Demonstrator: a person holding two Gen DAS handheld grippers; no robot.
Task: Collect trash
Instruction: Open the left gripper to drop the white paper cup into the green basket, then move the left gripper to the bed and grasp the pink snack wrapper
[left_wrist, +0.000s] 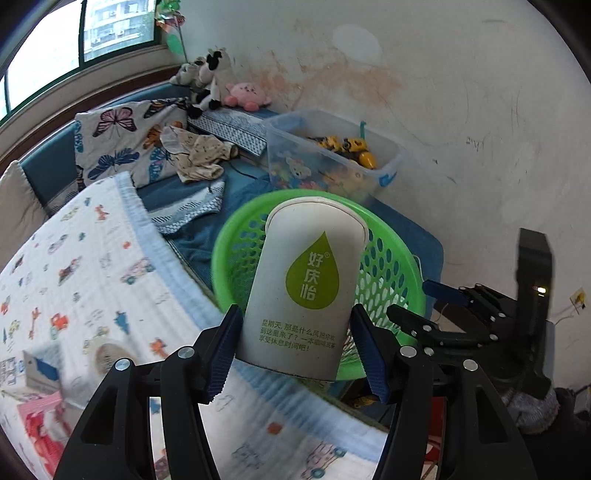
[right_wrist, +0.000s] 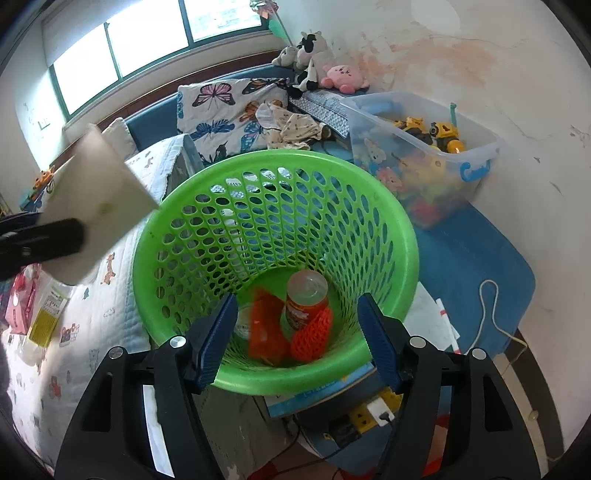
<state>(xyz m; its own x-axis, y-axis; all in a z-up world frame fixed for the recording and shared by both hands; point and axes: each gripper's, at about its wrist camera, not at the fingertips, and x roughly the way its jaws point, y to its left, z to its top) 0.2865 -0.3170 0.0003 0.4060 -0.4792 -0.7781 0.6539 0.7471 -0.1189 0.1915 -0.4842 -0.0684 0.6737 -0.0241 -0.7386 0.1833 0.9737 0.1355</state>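
Left tool (left_wrist: 295, 350) clamped on a white paper cup (left_wrist: 306, 280), blue pads pressed to its lower sides, mouth pointing forward and away. Held low on the body, likely so the open end leads over the green basket (left_wrist: 402, 266) just beyond it. From the right wrist view, the same cup (right_wrist: 96, 206) seen at the left, just outside the basket rim (right_wrist: 402, 229), not yet above the opening.

Right tool (right_wrist: 297, 336) wide apart and holding nothing, fingers straddling the near rim of the basket without a clear grip on it; probably hovering to steady the basket or simply waiting.

Inside the basket, an orange-labelled bottle (right_wrist: 306, 302), orange netting (right_wrist: 312, 336) and some orange wrapping (right_wrist: 264, 328) already at the bottom, so collecting looks partly done.

Further out, the basket beside a bed with a printed quilt (left_wrist: 85, 280), a clear toy bin (right_wrist: 424, 162) behind it by the wall, plush toys (right_wrist: 325, 70) under the window. Next step, by judgement: carry the cup over the rim, then release.
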